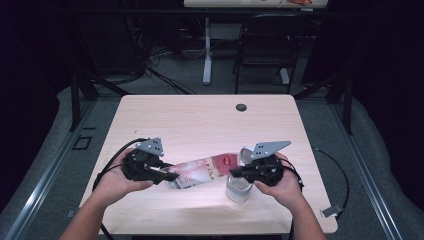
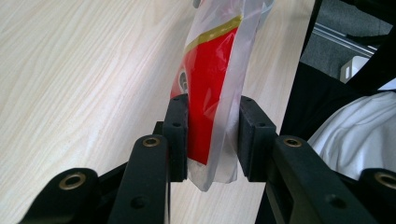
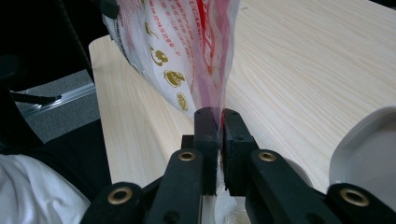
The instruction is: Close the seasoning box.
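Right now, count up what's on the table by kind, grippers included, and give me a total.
Grippers: 2, the left gripper and the right gripper, both clamped on the bag
Red and white plastic bag: 1
White container: 1
Total: 4

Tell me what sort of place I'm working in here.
Probably a lab or recording room: a pale wooden desk with a cable hole, loose black cables on the grey floor, and a black chair behind.

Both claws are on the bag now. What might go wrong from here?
The right claw pinches just the thin edge of the snack bag, so the film may slip or tear. The left claw holds it loosely. The white container sits right under the right hand and may get knocked.
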### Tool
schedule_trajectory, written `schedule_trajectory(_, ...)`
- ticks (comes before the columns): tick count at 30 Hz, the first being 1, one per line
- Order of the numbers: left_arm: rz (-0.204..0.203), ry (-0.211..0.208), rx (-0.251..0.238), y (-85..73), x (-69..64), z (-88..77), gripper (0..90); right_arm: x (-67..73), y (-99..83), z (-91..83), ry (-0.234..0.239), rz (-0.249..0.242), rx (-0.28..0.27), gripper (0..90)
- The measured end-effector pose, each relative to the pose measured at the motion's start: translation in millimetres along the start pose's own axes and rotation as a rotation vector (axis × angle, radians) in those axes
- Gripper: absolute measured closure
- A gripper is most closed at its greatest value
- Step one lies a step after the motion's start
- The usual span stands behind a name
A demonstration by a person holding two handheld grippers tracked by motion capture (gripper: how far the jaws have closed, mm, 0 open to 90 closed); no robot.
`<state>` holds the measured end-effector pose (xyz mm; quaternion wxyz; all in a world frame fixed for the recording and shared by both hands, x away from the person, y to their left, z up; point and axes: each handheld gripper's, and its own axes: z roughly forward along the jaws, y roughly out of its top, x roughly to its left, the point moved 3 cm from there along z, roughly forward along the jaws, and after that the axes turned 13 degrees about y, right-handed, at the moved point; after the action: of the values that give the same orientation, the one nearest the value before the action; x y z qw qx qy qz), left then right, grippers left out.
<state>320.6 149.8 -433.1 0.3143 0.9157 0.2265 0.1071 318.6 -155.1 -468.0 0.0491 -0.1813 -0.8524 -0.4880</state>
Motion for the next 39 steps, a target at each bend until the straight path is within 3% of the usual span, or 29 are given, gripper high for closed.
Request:
schedule_trajectory(24,0.006,-0.019,0.004,12.3,0.3,-4.9,71.1,-5.3,-2.6,-6.7,-0.056,0.008,-0.008,76.1)
schedule_trajectory(39,0.012,-0.024,0.010,17.9,-2.1,-7.7,71.4,-6.4,-4.3,-13.1,-0.051,0.013,-0.008,79.0)
